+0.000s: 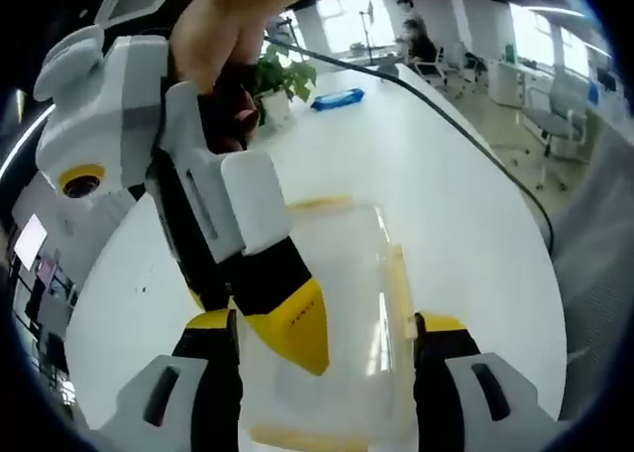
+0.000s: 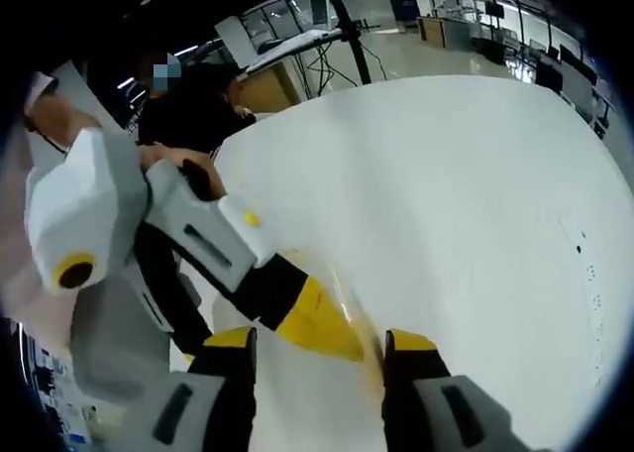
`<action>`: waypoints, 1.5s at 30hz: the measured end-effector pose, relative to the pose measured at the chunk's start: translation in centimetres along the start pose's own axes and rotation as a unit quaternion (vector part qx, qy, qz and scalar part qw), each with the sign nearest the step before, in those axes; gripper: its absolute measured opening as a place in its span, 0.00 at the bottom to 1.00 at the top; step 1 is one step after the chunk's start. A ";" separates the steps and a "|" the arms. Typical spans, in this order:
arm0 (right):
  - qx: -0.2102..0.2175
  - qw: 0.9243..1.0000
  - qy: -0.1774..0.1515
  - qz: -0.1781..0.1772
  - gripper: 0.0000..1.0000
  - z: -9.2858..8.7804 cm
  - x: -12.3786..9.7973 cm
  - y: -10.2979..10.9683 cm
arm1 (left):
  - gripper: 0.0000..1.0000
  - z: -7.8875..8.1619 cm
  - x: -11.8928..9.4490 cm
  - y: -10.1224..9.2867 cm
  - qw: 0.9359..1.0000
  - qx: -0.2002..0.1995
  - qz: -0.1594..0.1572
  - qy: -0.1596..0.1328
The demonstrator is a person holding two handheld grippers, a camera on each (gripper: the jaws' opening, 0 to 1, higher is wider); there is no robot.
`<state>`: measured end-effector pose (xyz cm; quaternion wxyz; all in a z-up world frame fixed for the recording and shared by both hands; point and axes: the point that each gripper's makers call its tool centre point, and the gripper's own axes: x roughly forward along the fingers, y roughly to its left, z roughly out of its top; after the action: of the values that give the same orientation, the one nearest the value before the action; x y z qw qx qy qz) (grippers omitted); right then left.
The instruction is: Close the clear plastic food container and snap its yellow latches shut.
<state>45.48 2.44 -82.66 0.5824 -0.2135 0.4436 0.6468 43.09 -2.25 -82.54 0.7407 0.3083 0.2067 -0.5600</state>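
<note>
Spread left gripper (image 1: 327, 338) straddles the clear plastic food container (image 1: 347, 303) on the white surface (image 1: 446, 174) — right gripper (image 1: 297, 333), state unclear, presses its lid, likely to seat it.

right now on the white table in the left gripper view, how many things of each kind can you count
clear plastic container: 1
potted plant: 1
blue object, too small to identify: 1
black cable: 1
total: 4
</note>
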 end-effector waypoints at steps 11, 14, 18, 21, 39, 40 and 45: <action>0.014 0.999 -0.034 -0.016 0.50 0.4 -0.2 -0.1 | 0.71 -0.7 -0.6 -0.5 0.995 0.077 -0.051 0.025; 0.001 1.000 -0.025 -0.015 0.52 0.4 -0.2 0.2 | 0.75 -1.0 -0.6 -1.0 0.994 0.090 -0.056 0.034; 0.002 0.999 -0.042 -0.027 0.55 1.1 -0.9 -0.2 | 0.77 -0.8 -0.8 -1.1 0.996 0.072 -0.051 0.031; -0.003 0.999 -0.038 -0.026 0.55 1.1 -1.4 -0.1 | 0.75 -0.5 -1.1 -1.0 0.997 0.050 -0.044 0.032; -0.012 0.999 0.002 -0.032 0.52 -1.6 -1.5 0.2 | 0.62 1.1 -0.3 -1.2 0.999 0.008 0.006 0.033; -0.012 0.999 0.002 -0.030 0.52 -1.6 -1.4 0.2 | 0.60 0.9 -0.1 -1.4 0.999 0.008 0.004 0.039; 0.006 0.999 0.037 -0.029 0.52 -1.8 -1.4 0.1 | 0.56 1.1 0.0 -1.4 0.999 0.024 0.021 0.042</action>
<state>45.27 0.19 -82.47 0.5854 -0.2461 0.4625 0.6188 41.67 -3.25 -82.07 0.7352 0.3538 0.2177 -0.5357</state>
